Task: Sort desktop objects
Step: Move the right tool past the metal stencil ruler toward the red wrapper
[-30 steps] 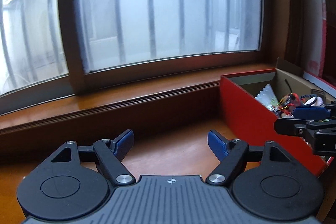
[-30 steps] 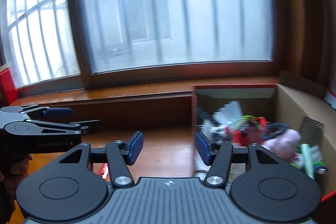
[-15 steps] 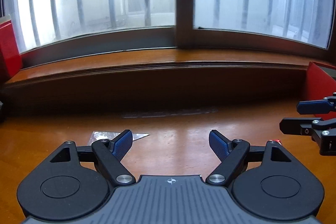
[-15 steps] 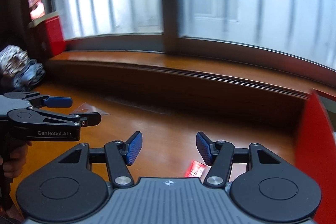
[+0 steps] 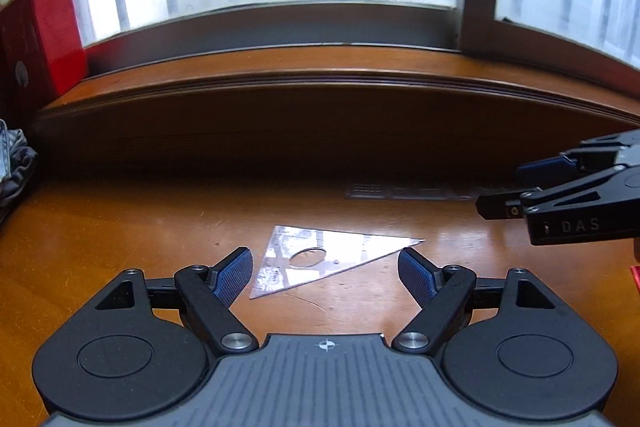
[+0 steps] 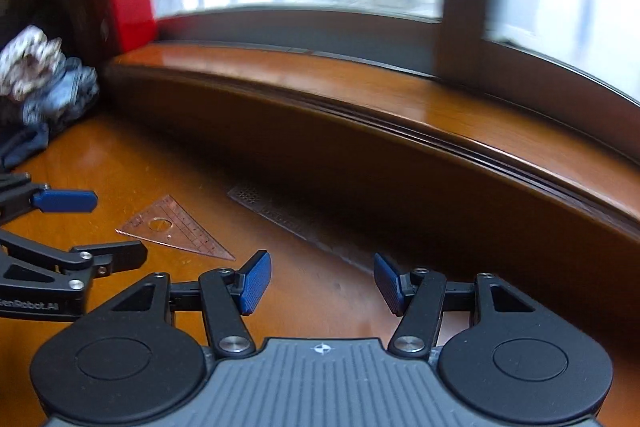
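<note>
Left wrist view: The left gripper hangs over the wooden desk with its jaws spread wide and nothing between them. A clear plastic set square with a round hole lies flat on the desk just ahead of the blue pads, inside the span of the opening but apart from both pads. A clear straight ruler lies farther back, close to the foot of the raised window ledge. The right gripper enters from the right edge, well apart from the set square. A red box stands at the far left on the ledge, with crumpled cloth below it on the desk.

Right wrist view: The right gripper is likewise wide open and empty. The straight ruler runs diagonally on the desk, just ahead of the blue pads. The set square lies to the left of it, near the left gripper, which shows at the left edge, jaws parted. The red box and the crumpled cloth sit at the far left; this part is blurred.
</note>
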Available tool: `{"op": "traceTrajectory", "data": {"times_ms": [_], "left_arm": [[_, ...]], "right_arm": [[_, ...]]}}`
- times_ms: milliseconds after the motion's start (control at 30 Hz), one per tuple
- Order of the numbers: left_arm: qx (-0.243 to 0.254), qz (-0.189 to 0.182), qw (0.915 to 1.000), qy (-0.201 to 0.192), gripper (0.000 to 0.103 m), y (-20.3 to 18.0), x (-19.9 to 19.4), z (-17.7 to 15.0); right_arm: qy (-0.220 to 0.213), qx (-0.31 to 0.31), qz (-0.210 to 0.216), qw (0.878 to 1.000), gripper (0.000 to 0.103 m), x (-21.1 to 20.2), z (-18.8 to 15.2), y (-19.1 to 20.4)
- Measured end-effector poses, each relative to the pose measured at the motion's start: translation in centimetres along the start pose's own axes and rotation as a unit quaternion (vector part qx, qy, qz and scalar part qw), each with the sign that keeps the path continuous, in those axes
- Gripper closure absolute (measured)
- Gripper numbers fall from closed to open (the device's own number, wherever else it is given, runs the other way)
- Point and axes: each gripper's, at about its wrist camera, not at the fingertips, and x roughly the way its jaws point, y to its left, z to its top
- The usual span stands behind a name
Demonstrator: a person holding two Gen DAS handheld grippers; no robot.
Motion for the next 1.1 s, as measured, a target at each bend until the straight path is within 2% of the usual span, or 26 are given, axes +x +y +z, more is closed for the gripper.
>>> {"op": "traceTrajectory", "data": {"times_ms": [133, 333, 467, 600, 900, 1100], "left_arm": [[-0.006, 0.008, 0.9999, 0.006, 0.023, 1.2, 1.3, 0.1], [-0.001, 0.008, 0.9998, 0.018, 0.023, 1.1, 3.0, 0.4], [-0.005, 0.002, 0.9997, 0.025, 0.023, 1.2, 4.0, 0.4], [-0.008, -0.008, 0.9995, 0.029, 0.026, 1.1, 4.0, 0.4], [-0.001, -0.03, 0.9993, 0.023, 0.027, 0.2, 2.6, 0.5], [0.023, -0.076, 0.9967, 0.019, 0.027, -1.7, 2.2, 0.7]], "right_arm": [[0.027, -0.039, 0.02, 0.999, 0.043, 3.1, 1.8, 0.0], [0.043, -0.077, 0.042, 0.995, 0.043, 5.6, 3.1, -0.3], [0.053, -0.08, 0.061, 0.994, 0.037, 6.3, 3.0, -0.5], [0.058, -0.075, 0.065, 0.993, 0.036, 6.5, 2.7, -0.2], [0.088, -0.068, 0.052, 0.992, 0.04, 2.2, -0.5, 0.9], [0.105, -0.053, 0.035, 0.992, 0.04, -1.6, -3.6, 2.3]]}}
